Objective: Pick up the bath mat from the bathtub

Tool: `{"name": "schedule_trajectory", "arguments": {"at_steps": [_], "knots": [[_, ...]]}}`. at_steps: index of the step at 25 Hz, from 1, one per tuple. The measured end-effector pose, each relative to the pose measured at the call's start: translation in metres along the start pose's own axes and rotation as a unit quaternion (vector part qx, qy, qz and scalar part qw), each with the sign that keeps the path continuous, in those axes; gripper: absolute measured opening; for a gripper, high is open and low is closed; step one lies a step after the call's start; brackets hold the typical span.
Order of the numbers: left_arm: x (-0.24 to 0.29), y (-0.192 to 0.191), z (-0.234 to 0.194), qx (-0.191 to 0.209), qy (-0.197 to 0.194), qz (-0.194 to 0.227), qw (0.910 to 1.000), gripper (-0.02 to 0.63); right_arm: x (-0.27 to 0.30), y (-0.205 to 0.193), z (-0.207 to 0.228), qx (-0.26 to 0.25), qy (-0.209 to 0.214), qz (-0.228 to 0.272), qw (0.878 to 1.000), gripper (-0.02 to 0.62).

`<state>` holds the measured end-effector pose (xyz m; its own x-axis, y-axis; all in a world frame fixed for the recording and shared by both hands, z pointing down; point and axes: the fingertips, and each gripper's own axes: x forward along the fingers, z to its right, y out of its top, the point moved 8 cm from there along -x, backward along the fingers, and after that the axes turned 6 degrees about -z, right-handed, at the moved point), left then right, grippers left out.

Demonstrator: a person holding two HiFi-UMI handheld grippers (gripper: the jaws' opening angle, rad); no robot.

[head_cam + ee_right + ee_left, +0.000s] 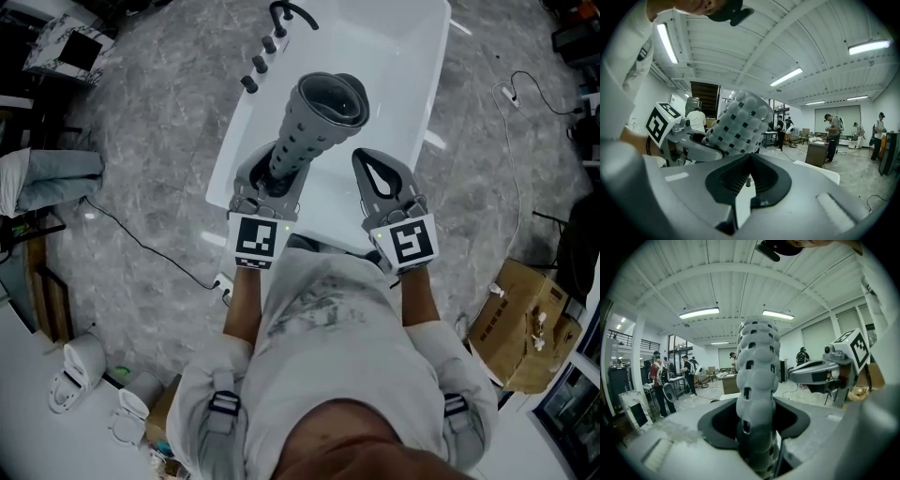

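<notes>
Bath mat (314, 127): rubbery-looking, matt grey, bumpy w/ punched holes. Bathtub (394, 56): smooth glossy white. Floor (159, 141): grey marbled, slight sheen. Left gripper (275, 173) & right gripper (364, 157): matt grey plastic, black ribbed pads (736, 180). Box (525, 323): plain brown cardboard. Shirt (328, 319): light cloth.

Bathtub (427, 75): right half open ahead of the right gripper (367, 161). The rolled bath mat (323, 112), clamped in the left gripper (277, 173), fills the left half. Faucet (291, 13) and knobs (260, 64) line the left rim; a cable (141, 242) crosses the floor at left.
</notes>
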<state>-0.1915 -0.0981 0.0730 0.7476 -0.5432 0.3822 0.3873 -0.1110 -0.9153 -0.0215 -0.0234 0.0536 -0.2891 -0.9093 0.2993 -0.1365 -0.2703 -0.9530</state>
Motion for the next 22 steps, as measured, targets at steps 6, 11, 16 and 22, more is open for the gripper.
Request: {"name": "schedule_trajectory", "arguments": {"at_steps": [6, 11, 16, 22], "knots": [[-0.013, -0.002, 0.0, -0.001, 0.005, 0.001, 1.0, 0.209, -0.002, 0.0, -0.008, -0.006, 0.009, 0.0, 1.0, 0.002], [-0.023, -0.004, 0.001, -0.003, 0.007, 0.003, 1.0, 0.209, -0.005, 0.003, -0.016, -0.011, 0.013, 0.001, 1.0, 0.002], [-0.026, -0.007, -0.002, -0.004, 0.007, 0.002, 1.0, 0.207, -0.002, 0.003, -0.022, -0.014, 0.015, 0.001, 1.0, 0.002], [-0.026, -0.01, -0.001, -0.005, 0.006, 0.002, 1.0, 0.209, -0.003, 0.001, -0.025, -0.011, 0.014, -0.002, 1.0, 0.002]]}}
